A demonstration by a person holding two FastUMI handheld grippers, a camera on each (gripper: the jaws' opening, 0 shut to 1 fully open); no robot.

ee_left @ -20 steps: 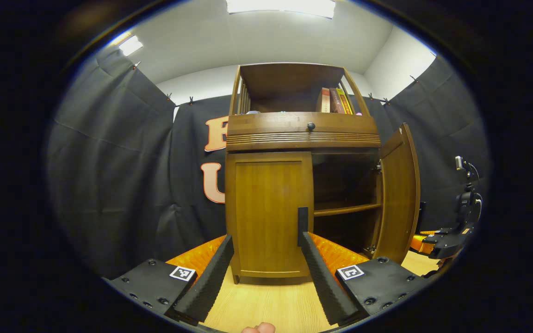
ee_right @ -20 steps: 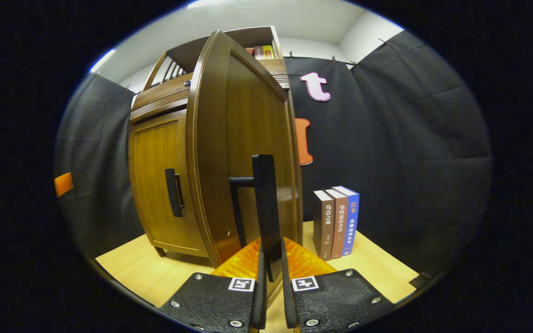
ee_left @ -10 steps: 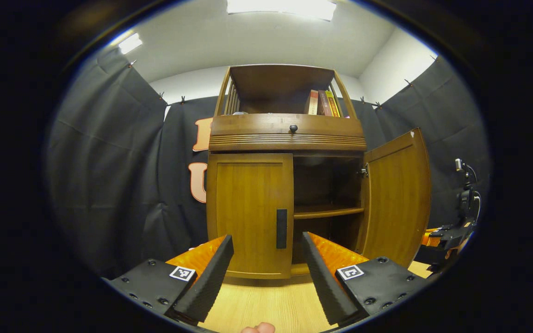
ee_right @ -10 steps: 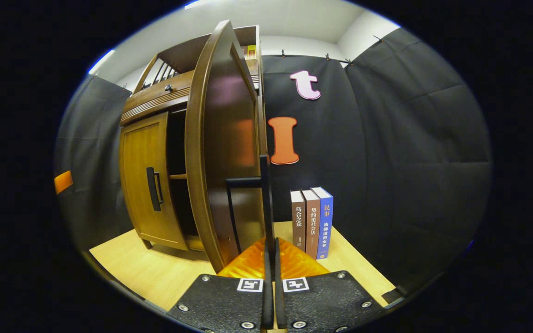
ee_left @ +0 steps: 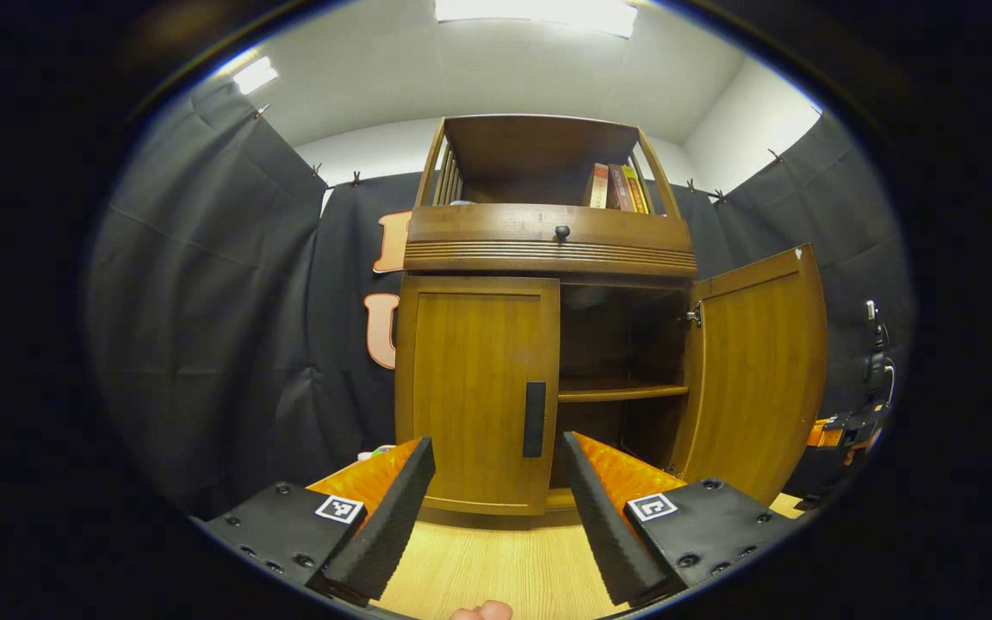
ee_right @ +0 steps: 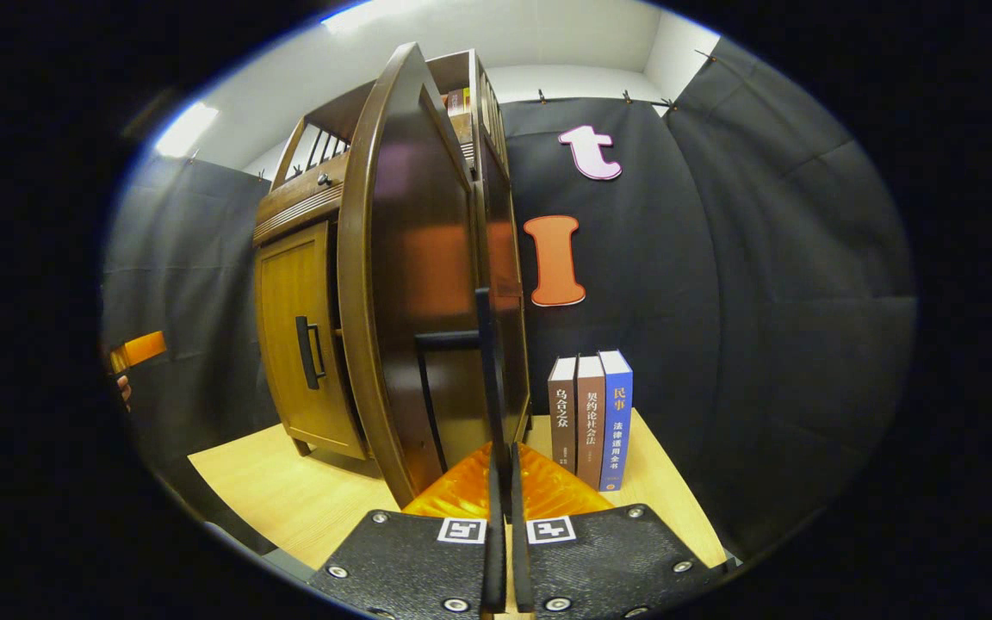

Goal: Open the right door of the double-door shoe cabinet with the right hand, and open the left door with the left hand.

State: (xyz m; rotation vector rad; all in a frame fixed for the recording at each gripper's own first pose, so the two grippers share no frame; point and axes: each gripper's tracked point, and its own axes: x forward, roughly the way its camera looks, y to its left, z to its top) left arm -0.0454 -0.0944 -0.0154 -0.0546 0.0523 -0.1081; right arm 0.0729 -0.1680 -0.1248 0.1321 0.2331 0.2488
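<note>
1. On the desk [ee_left: 479, 573], left gripper view: shoe cabinet [ee_left: 548, 250] standing toward the back edge, upright, with books [ee_left: 616, 188] on its top shelf.
2. Left door [ee_left: 477, 392]: closed, its dark handle [ee_left: 534, 419] on the inner edge, seen in the gap between the jaws and beyond them, untouched.
3. Left gripper [ee_left: 496, 508]: jaws spread wide, grasping nothing, held short of the door.
4. Right door [ee_left: 754, 375]: swung out to the right, the inner shelf [ee_left: 623, 392] exposed.
5. Right gripper [ee_left: 840, 428]: at the far right, past the open door's outer edge.
6. At the desk's front, right gripper view: right gripper [ee_right: 503, 508] with jaws clenched on the right door's handle [ee_right: 486, 379], both fingers pressing its vertical bar.
7. Right door [ee_right: 410, 275]: seen nearly edge-on, directly ahead of the jaws.
8. Left door [ee_right: 298, 336]: closed, to the left.
9. Three books [ee_right: 591, 422]: upright, beside the cabinet near the desk's right edge.
</note>
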